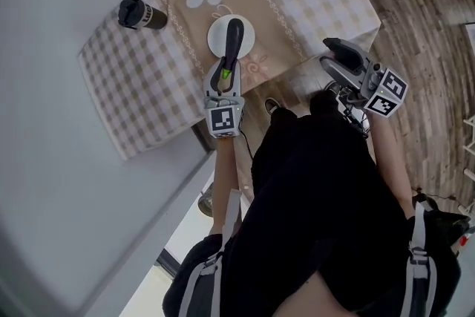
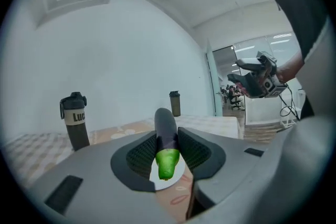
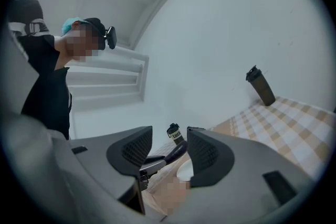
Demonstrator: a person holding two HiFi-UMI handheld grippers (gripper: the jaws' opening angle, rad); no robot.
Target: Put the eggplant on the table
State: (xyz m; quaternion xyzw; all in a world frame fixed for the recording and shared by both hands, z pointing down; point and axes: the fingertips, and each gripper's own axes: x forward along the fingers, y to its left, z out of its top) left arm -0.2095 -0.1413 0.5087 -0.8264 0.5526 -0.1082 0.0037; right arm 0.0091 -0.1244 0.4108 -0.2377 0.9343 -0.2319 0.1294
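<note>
From above, the person's left arm reaches straight out over the worktop, which has a checked cloth with a flower on it. The left claw holds one eggplant by its green end. The dark end points away, over one white plate. I cannot tell if the eggplant touches the plate. One dark bottle stands well off to the left. The right arm is bent out to the side. The right claw hangs past the worktop's edge, over the wooden floor.

In the left gripper view, the left claw points nearly level. Its two pads squeeze the eggplant from both sides, just behind the green end. The white plate shows under it. Two bottles can be counted here. The dark bottle with a label stands at the left. A second bottle stands far back by the wall. The right claw is up in the air at the right.

In the right gripper view, the right claw is wide, and nothing sits between its two pads. Far off through the gap show the eggplant, the white plate and the dark bottle. The second bottle is off to the right on the checked cloth. The person, in black, is at the left.
</note>
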